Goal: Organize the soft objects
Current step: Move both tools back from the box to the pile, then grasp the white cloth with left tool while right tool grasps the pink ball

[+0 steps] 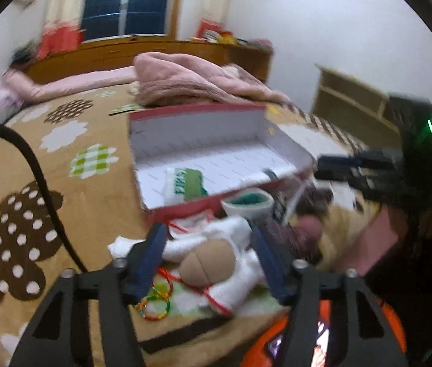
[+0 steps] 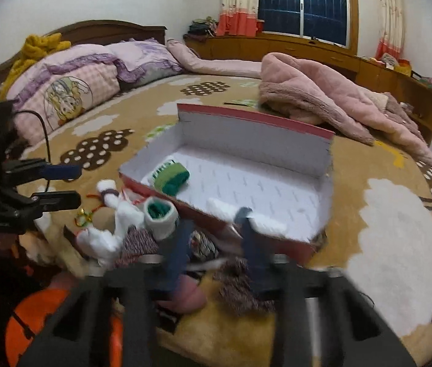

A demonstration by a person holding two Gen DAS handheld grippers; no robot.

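Shallow red-edged white cardboard box (image 2: 246, 165) on patterned brown bedspread (image 1: 63, 183), rolled green-and-white sock (image 2: 171, 179) inside at 9 o'clock, left gripper (image 1: 208, 263) open around white plush toy (image 1: 234, 253), right gripper (image 2: 216, 244) open, seemingly empty amid blur.

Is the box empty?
No. The box is open and holds a rolled green sock and something white; the rest is bare.

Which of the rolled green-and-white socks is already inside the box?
The rolled sock with the light-green band, lying in the left corner of the red box. The other sock roll sits outside on the bed, before the box's front wall.
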